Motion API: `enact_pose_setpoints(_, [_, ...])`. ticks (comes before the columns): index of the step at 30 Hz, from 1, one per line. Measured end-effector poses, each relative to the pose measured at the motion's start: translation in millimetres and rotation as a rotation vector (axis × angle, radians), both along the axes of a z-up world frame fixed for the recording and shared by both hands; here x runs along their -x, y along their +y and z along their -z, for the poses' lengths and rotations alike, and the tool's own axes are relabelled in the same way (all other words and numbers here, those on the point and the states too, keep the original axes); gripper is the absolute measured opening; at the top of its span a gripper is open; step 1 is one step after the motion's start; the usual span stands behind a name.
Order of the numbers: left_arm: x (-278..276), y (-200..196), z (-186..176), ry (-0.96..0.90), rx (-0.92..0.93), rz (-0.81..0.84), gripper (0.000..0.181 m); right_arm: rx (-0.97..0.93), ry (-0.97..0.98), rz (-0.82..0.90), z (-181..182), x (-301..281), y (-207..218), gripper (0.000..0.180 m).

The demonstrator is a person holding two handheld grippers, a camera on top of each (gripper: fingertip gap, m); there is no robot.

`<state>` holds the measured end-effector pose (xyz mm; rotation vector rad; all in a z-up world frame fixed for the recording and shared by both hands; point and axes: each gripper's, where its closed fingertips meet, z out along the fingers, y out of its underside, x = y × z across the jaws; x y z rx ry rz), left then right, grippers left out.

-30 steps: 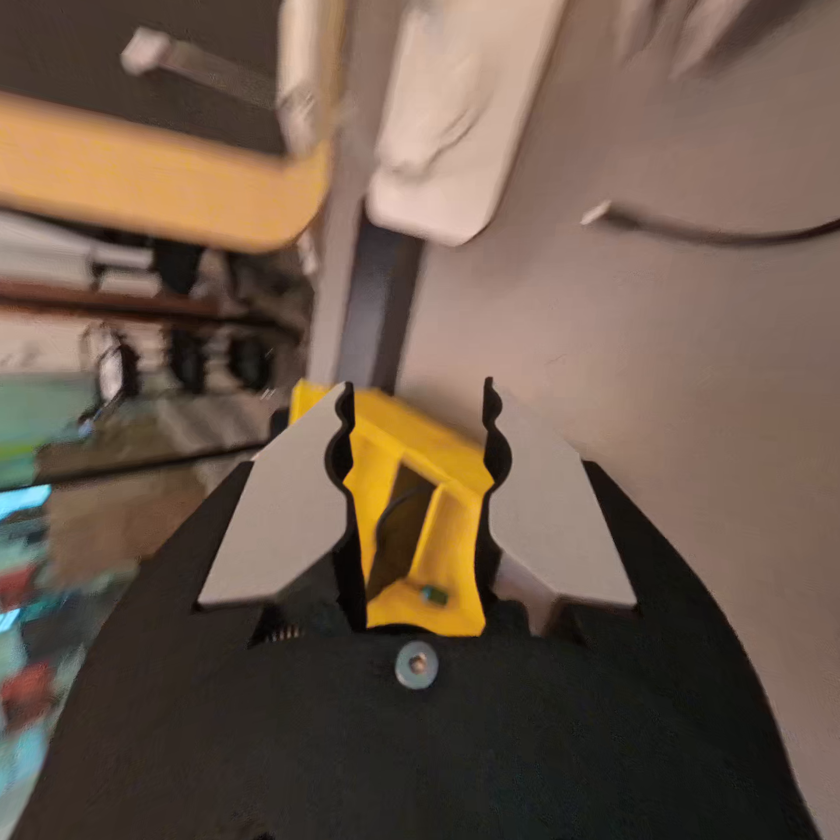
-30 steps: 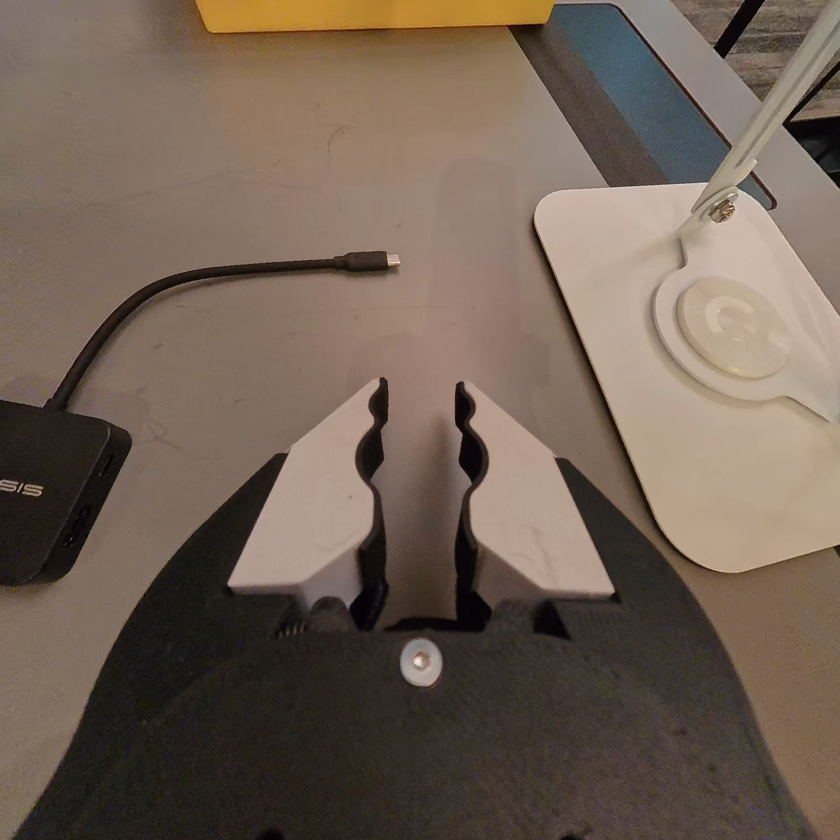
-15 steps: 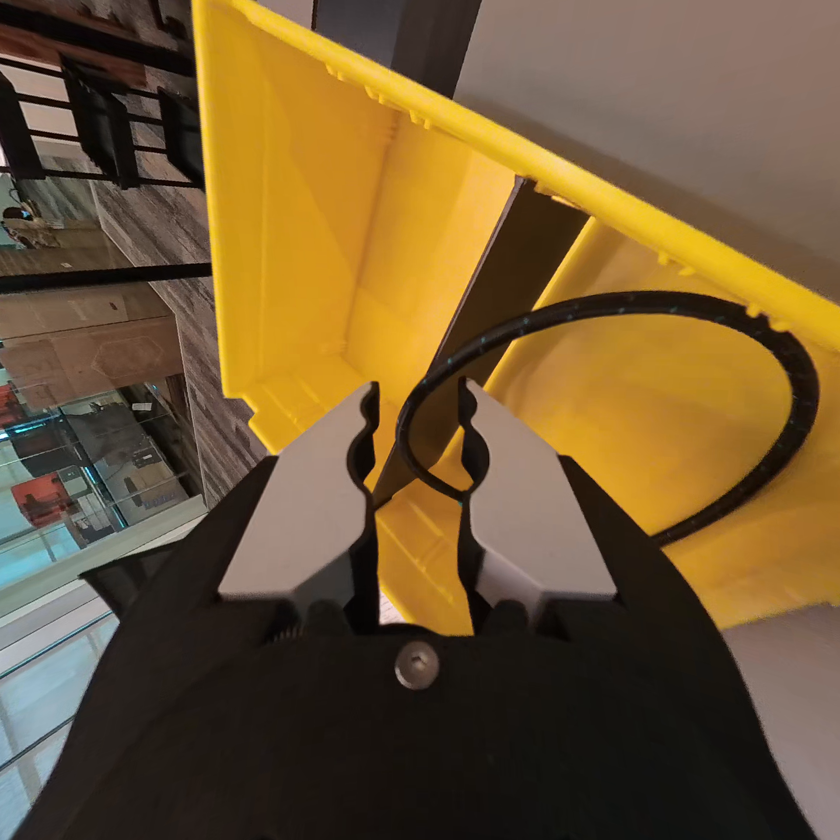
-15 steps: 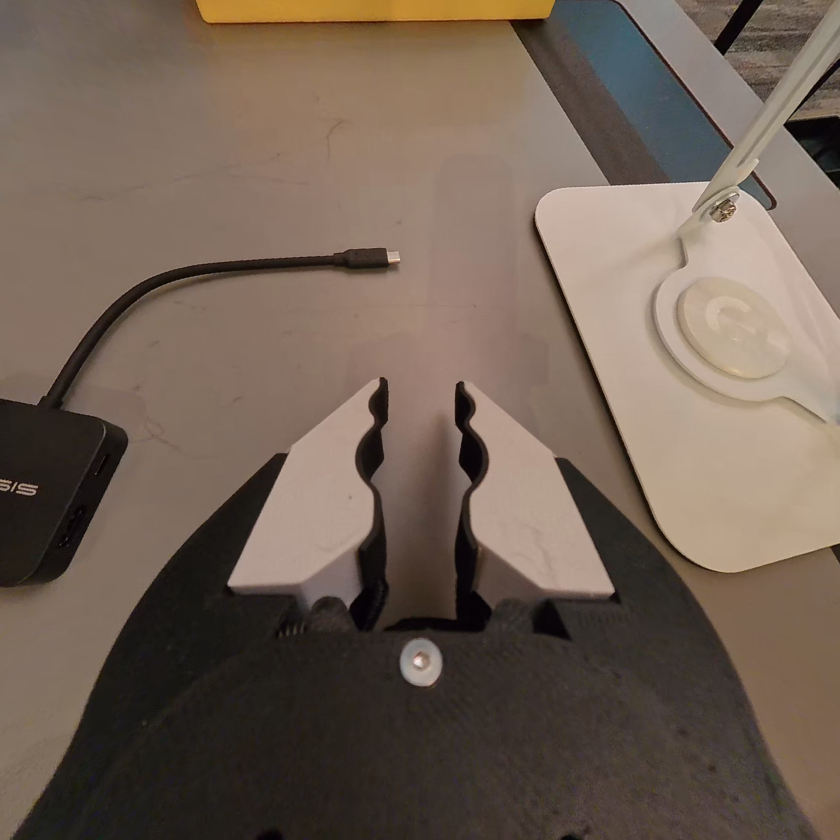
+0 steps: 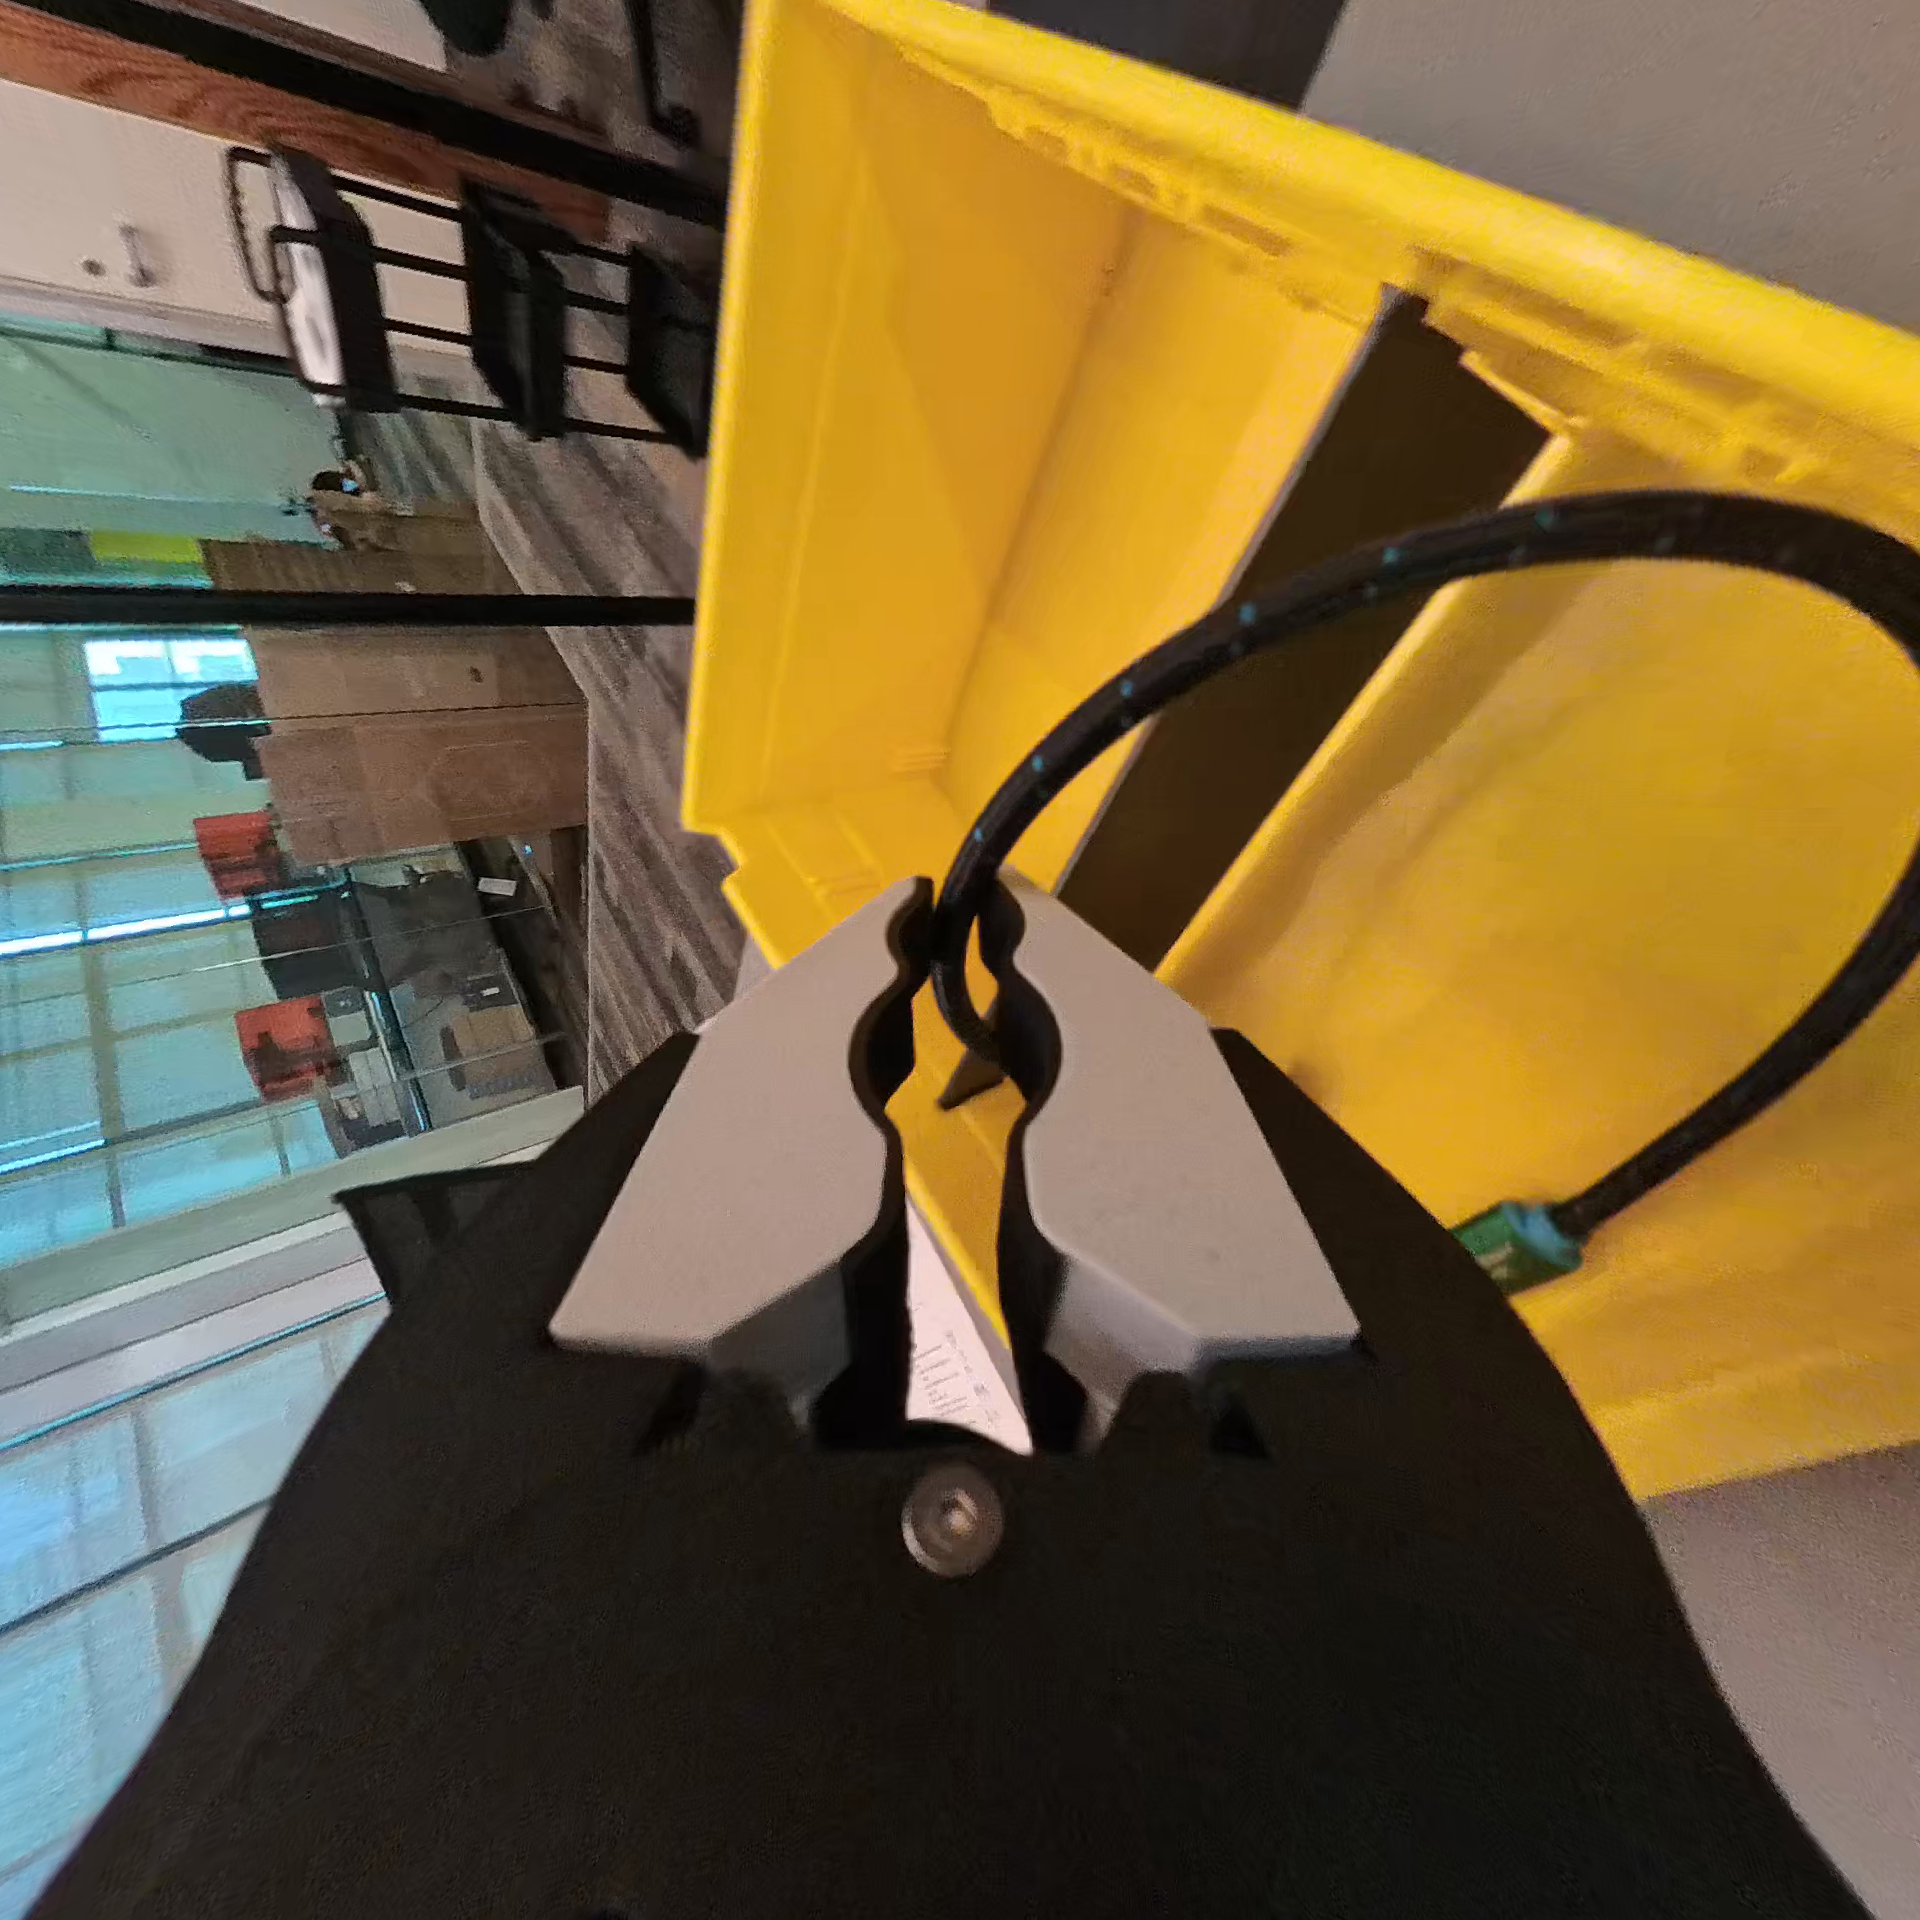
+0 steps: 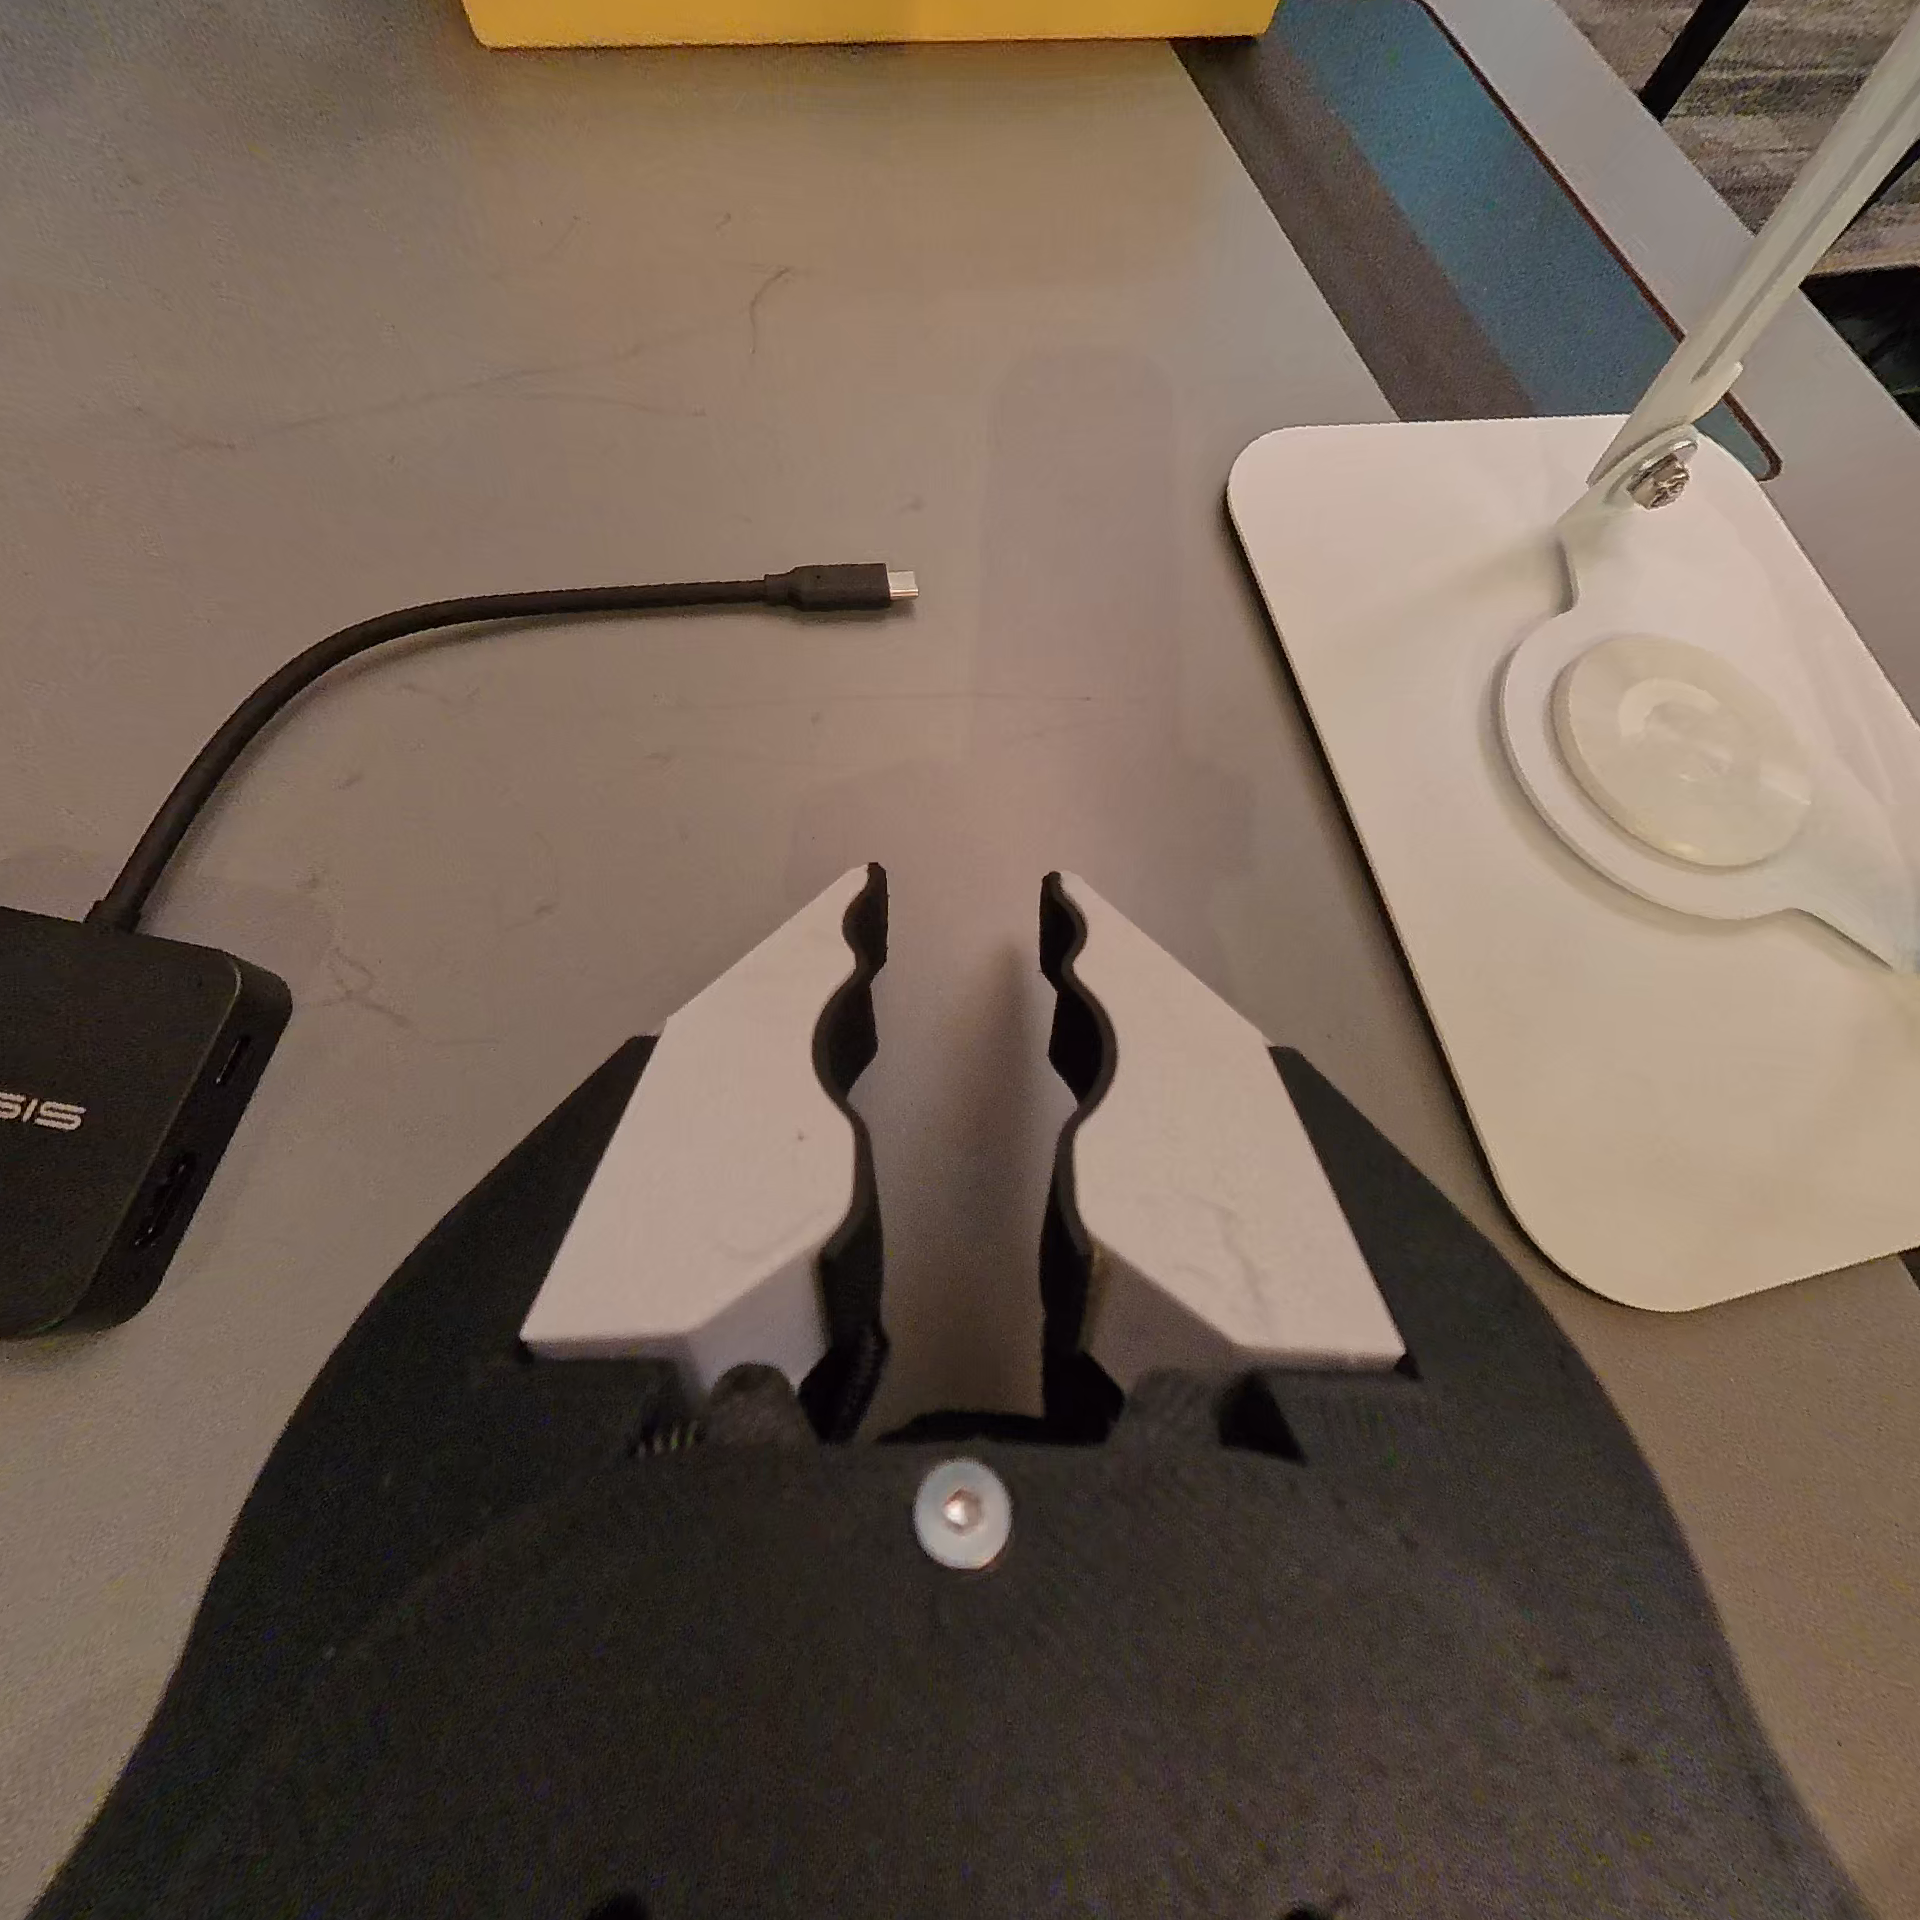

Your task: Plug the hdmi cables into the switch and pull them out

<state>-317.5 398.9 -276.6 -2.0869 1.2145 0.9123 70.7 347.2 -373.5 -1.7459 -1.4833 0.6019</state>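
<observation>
In the left wrist view my left gripper [image 5: 958,914] is shut on a black braided HDMI cable [image 5: 1351,592] at its tips. The cable loops through a yellow bin [image 5: 1039,312] and ends in a green plug [image 5: 1517,1252] lying in the bin. In the right wrist view my right gripper [image 6: 964,894] is open and empty above the grey table [image 6: 623,312]. The black switch [image 6: 114,1122] lies at the left edge, its ports facing right. Its short black lead [image 6: 416,623] curves to a small plug [image 6: 842,587] on the table.
A white lamp base [image 6: 1455,831] with a slanted metal arm [image 6: 1787,218] stands to the right of my right gripper. The yellow bin's wall [image 6: 873,21] shows at the table's far edge. A black divider [image 5: 1299,644] splits the bin. The grippers' ends are close to 40 cm from one another. Between my right fingertips and the small plug [image 6: 842,587] there is roughly 8 cm.
My left gripper has moved into the yellow bin and closed its jaws on the braided cable. The right gripper has stayed nearly still and open.
</observation>
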Motion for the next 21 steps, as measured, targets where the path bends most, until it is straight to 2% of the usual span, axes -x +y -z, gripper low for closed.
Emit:
enact_pose_setpoints(12, [13.0, -22.8, -88.9, -0.087, -0.225, -0.046, 0.004, 0.000, -0.001, 0.000, 0.0, 0.1, 0.0, 0.028])
enact_pose_setpoints(21, [-23.0, -47.4, -156.4, -0.168, -0.342, 0.007, 0.004, -0.002, -0.006, 0.000, 0.6, 0.5, 0.0, 0.028])
